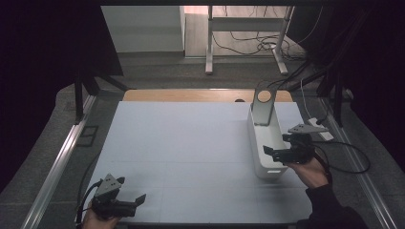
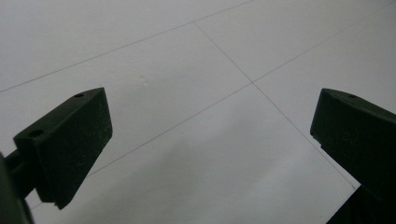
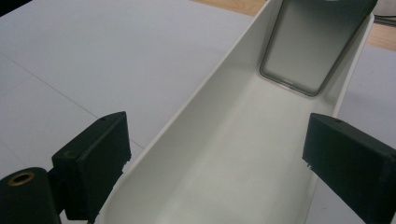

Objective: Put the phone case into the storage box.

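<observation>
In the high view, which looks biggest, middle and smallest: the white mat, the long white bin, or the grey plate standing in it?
1. White mat, by far the largest.
2. Long white bin.
3. Grey plate, smallest, though it stands farther from the camera.

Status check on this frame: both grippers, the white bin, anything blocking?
Left gripper open, low over bare table. Right gripper open above white bin, holding nothing. Grey flat piece leans upright at bin's far end. No obstruction.
</observation>
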The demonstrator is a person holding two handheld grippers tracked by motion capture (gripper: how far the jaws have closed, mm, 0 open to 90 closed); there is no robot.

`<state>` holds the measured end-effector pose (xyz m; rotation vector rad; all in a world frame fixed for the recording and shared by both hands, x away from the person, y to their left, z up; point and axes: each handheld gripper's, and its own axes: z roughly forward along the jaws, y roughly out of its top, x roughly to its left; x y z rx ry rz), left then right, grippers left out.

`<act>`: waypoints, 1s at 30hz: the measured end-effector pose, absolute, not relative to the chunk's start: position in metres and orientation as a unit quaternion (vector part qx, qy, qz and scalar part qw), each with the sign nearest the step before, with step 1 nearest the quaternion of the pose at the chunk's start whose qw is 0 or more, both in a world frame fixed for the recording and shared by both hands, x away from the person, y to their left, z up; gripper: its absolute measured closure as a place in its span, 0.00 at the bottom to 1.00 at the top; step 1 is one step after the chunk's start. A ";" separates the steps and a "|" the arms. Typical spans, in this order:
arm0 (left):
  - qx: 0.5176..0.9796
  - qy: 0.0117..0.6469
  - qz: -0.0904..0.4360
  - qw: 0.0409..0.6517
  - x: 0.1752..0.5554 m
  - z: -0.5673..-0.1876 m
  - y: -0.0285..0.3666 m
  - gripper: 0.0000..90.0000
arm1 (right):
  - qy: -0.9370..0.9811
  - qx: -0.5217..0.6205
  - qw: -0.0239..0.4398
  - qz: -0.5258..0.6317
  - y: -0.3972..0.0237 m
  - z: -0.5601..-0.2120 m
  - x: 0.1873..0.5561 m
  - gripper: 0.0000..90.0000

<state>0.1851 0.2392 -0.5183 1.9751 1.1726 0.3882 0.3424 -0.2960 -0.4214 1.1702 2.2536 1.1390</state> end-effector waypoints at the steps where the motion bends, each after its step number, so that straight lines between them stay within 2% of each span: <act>1: 0.779 0.462 0.153 0.395 0.185 -0.518 0.239 0.00 | 0.797 0.414 0.178 0.403 -0.296 -0.422 0.341 0.08; 30: 0.777 0.465 0.152 0.396 0.185 -0.518 0.240 0.00 | 0.797 0.419 0.185 0.394 -0.302 -0.427 0.307 0.05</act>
